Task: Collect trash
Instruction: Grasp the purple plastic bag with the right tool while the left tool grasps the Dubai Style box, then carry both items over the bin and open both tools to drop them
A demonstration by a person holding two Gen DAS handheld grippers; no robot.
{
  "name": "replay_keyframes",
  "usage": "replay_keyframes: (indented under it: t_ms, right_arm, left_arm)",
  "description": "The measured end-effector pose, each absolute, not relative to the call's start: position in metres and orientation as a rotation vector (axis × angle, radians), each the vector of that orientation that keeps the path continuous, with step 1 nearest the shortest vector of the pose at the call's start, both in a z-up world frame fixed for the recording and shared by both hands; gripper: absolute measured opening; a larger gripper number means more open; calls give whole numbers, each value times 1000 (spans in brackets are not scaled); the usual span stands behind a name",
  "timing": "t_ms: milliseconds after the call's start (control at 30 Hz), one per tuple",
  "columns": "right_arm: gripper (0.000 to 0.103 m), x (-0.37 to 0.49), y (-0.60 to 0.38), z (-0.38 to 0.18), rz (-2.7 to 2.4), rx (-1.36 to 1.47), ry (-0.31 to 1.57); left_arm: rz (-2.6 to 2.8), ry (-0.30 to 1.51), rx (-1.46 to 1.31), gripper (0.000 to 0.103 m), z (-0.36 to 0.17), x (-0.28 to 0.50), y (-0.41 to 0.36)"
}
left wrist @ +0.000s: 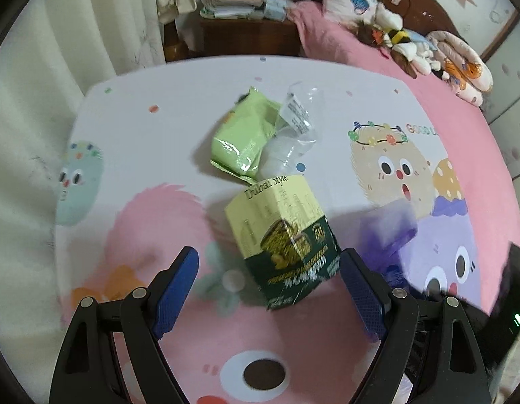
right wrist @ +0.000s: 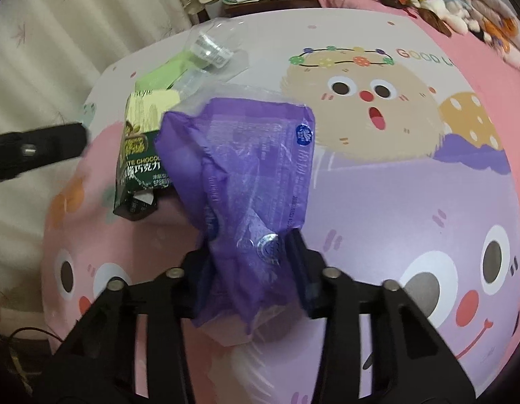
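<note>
Bedsheet (right wrist: 394, 202): purple wrapper (right wrist: 246, 175) pinched between right fingers (right wrist: 295, 252).

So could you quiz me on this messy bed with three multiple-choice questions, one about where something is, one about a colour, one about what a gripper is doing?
1. Where does the green-and-yellow chocolate box lie?
A. On the bedside table
B. On the cartoon bedspread, ahead of the left hand-held gripper
C. On the pillow

2. What colour is the wrapper in the right hand-held gripper?
A. Purple
B. Red
C. Orange

3. How does the left hand-held gripper stand?
A. Shut on the box
B. Shut on nothing
C. Open, holding nothing

Answers:
1 B: the box rests on the printed cover between the spread fingers' line of sight.
2 A: the purple wrapper is pinched between the pads.
3 C: its blue pads stand wide apart, clear of the box.
</note>
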State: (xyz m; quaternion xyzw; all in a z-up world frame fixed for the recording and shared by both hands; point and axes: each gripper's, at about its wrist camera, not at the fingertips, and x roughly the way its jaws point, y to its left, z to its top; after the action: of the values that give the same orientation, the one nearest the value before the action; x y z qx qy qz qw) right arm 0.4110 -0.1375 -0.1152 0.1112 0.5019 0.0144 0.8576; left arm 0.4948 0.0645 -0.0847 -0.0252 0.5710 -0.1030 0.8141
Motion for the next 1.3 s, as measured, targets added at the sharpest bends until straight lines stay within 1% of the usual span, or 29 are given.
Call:
replay_keyframes:
  t_ms: [33,67,367,667,800,967,1133,1300]
  right_arm:
    - [14,410,-141,-113,25,250,1045]
    - [13,409,-144,-113,8,261,1044]
    - [13,393,-165,-111,-57,318,1032]
    - [13,380,-169,-111,-72,332,1038]
    - [13,376,-169,-111,-69,335,1038]
    - [13,372,-168,-110,-55,338,1031]
    - [12,361,-165,-106,-32,339,1019]
    - [12,346,-163,-98,-12,331,1009]
  left_arm:
    - [-218,1225,-59,87,-88,499,62]
    - [-210,1232,-62,87,-92,505,58]
    - [-109,1278,-73,87,-122,538,31]
    - [-52,1311,-42,87,-146,542,20]
    - [-31,1339,-80,83,-158,541,24]
    - [-43,1313,-77,76,-157,532,25]
    - [-58,1277,-81,74,-148,512,27]
    - [-68,1256,-101,74,-132,475,36]
